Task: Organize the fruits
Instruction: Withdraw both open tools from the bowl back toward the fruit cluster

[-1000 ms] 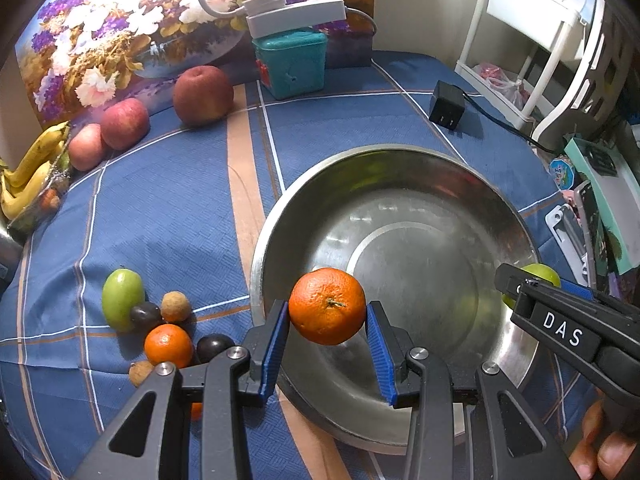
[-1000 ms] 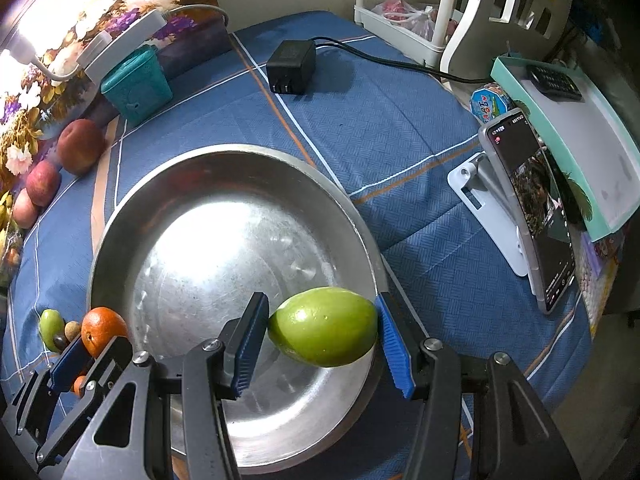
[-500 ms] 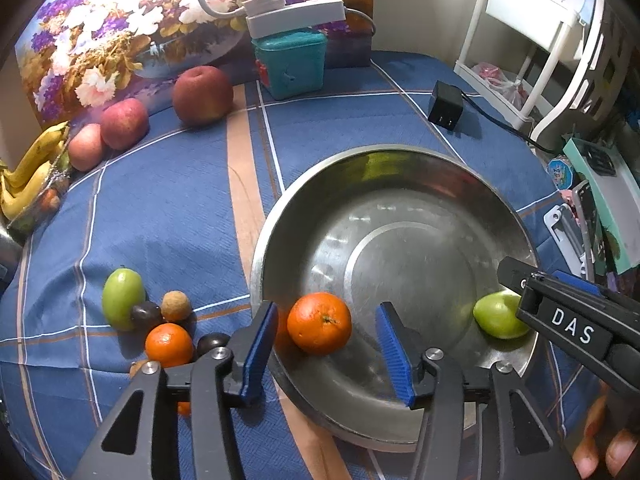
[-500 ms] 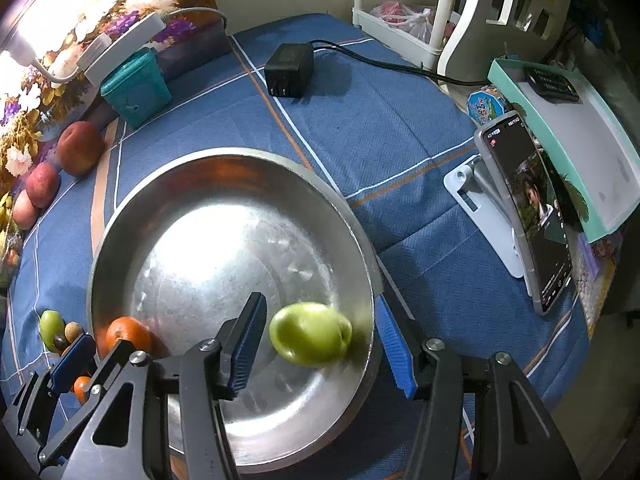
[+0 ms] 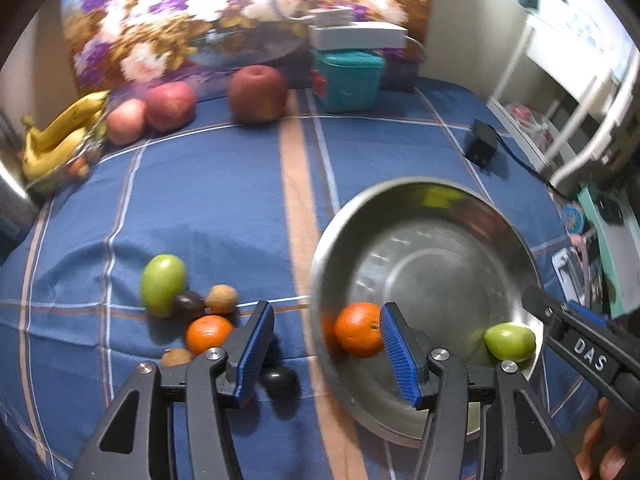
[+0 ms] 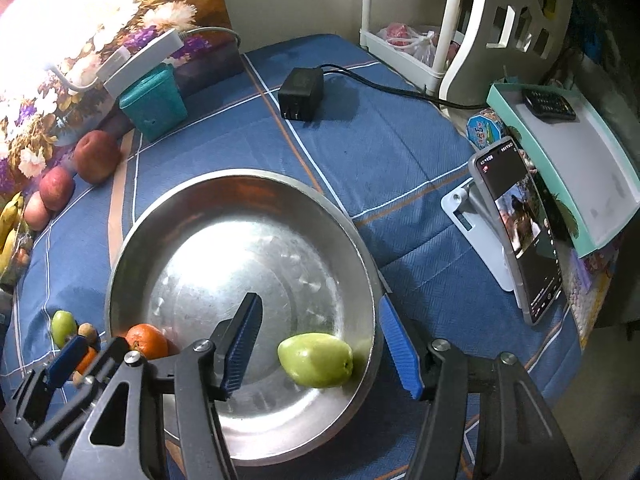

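A steel bowl [image 5: 400,184] [image 6: 240,174] sits on the blue checked cloth. An orange [image 5: 358,330] [image 6: 146,340] lies loose inside its left wall. A green fruit [image 5: 510,342] [image 6: 316,364] lies loose inside at the right. My left gripper [image 5: 326,312] hangs over the bowl's left rim, its jaws opening, gripping nothing. The orange is just inside its right pad, untouched. My right gripper [image 6: 320,304] stands open above the green fruit, pads clear of it. Left of the bowl lie a green fruit [image 5: 162,284], an orange [image 5: 208,334] and several small dark and brown fruits.
Three apples [image 5: 256,94] and bananas [image 5: 60,136] line the back by a flowered picture. A teal box [image 5: 348,80] and a black charger [image 6: 300,90] with its cord sit behind the bowl. A phone on a stand [image 6: 516,232] is at the right.
Both grippers opened and let their fruits drop into the bowl: the orange from the left, the green fruit from the right. The left gripper then shifted left toward the loose fruits.
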Motion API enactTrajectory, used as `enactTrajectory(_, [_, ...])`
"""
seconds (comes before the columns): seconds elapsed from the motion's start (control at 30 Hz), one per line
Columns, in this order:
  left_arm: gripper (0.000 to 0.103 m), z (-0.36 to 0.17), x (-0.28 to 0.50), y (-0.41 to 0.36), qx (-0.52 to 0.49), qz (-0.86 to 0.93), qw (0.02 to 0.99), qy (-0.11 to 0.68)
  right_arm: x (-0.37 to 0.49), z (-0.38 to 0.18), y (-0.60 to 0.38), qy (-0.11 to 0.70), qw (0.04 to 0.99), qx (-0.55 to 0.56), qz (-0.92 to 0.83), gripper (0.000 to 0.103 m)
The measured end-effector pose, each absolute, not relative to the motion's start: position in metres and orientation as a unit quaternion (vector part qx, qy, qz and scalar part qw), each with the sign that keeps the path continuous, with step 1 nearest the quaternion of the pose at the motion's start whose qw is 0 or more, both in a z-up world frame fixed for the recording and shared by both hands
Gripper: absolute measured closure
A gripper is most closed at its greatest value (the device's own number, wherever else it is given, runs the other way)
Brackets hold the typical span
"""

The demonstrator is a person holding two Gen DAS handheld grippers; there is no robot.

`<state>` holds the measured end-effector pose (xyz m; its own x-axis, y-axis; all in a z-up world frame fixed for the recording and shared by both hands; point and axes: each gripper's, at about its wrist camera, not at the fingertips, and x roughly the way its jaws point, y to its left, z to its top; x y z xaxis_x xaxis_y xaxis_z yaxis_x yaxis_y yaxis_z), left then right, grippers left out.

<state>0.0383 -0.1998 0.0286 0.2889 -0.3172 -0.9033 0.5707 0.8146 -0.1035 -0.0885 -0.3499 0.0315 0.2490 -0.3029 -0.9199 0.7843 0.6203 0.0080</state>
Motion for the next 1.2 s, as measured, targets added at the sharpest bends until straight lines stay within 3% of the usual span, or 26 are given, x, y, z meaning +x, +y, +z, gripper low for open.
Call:
enactTrajectory(0.53, [0.040, 0.026, 0.086, -0.118, 0.031, -0.170, 0.814, 0.555, -0.066, 0.036, -0.321, 0.507, 0.770, 0.207, -0.327, 0.041])
enactTrajectory(0.63, [0.032, 0.026, 0.092, -0.112, 0.027, -0.161, 0.817, 0.553, -0.063, 0.037, -0.318, 0.508, 0.773, 0.202, -0.322, 0.041])
enactTrajectory(0.73, [0.010, 0.025, 0.094, -0.106, 0.033, -0.141, 0.823, 0.549, -0.062, 0.036, -0.317, 0.510, 0.774, 0.197, -0.321, 0.041])
enactTrajectory(0.77, [0.001, 0.024, 0.095, -0.105, 0.038, -0.132, 0.826, 0.547, -0.061, 0.036, -0.316, 0.510, 0.775, 0.195, -0.318, 0.037])
enactTrajectory(0.83, [0.000, 0.024, 0.096, -0.103, 0.046, -0.121, 0.830, 0.543, -0.059, 0.035, -0.314, 0.510, 0.778, 0.187, -0.316, 0.018])
enactTrajectory(0.87, [0.000, 0.024, 0.096, -0.102, 0.048, -0.118, 0.831, 0.542, -0.059, 0.035, -0.313, 0.510, 0.780, 0.181, -0.315, 0.015])
enactTrajectory(1.2, [0.000, 0.023, 0.100, -0.092, 0.050, -0.091, 0.838, 0.535, -0.053, 0.032, -0.305, 0.509, 0.790, 0.166, -0.299, 0.012])
